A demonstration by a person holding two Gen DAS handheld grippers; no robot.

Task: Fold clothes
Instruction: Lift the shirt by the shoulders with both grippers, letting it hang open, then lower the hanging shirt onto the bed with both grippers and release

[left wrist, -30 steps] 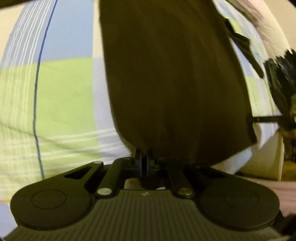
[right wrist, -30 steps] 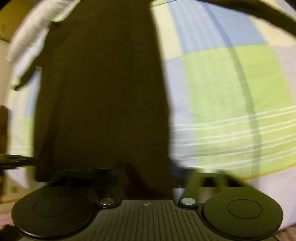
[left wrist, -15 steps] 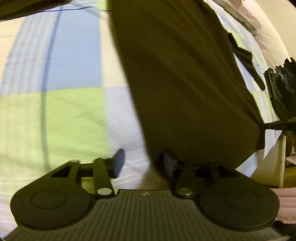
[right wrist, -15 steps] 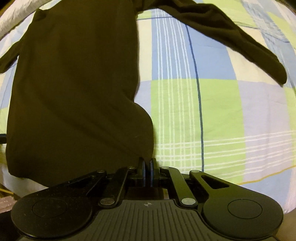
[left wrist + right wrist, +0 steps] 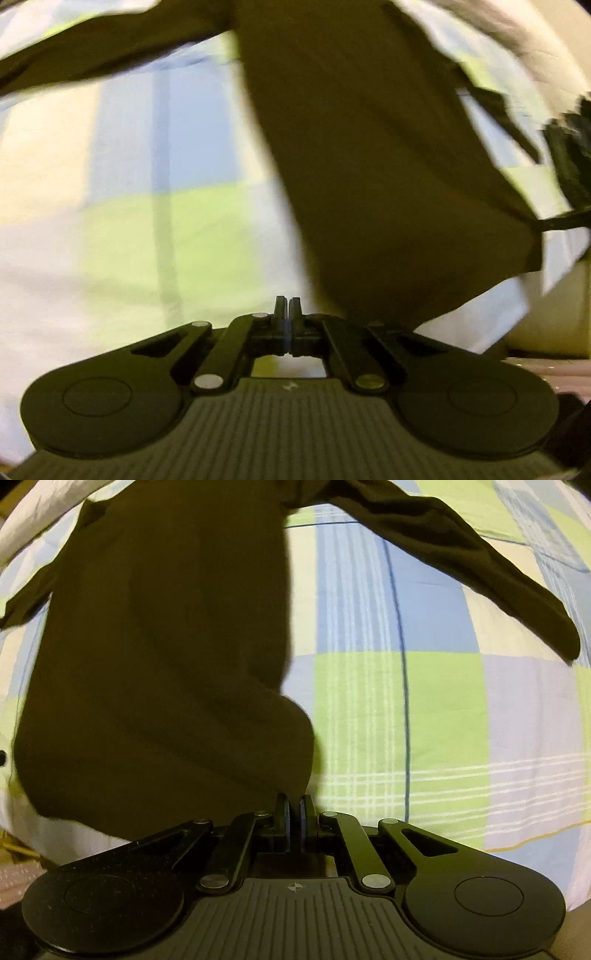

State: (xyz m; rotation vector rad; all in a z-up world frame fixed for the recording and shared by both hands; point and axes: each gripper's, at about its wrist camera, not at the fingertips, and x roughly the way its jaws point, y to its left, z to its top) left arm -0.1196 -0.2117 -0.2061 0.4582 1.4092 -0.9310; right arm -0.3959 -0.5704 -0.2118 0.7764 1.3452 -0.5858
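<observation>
A dark long-sleeved garment (image 5: 159, 646) lies on a checked bedsheet (image 5: 424, 701), one sleeve (image 5: 461, 561) stretched to the right. My right gripper (image 5: 294, 801) is shut at the garment's near right hem corner; the cloth bulges just above the fingers, and whether cloth is pinched I cannot tell. In the blurred left wrist view the garment (image 5: 369, 166) fills the middle and right, a sleeve (image 5: 110, 62) running to the upper left. My left gripper (image 5: 287, 304) is shut and empty, just left of the hem over the sheet (image 5: 147, 229).
The bed edge and a white sheet side (image 5: 517, 314) lie at the right of the left wrist view. The other gripper's dark frame (image 5: 569, 166) shows at that view's right edge. A white pillow or sheet fold (image 5: 33, 513) lies at the far left.
My left gripper went from shut on the hem to open, letting it go, then shut again empty, left of the garment. My right gripper has stayed shut at the hem corner.
</observation>
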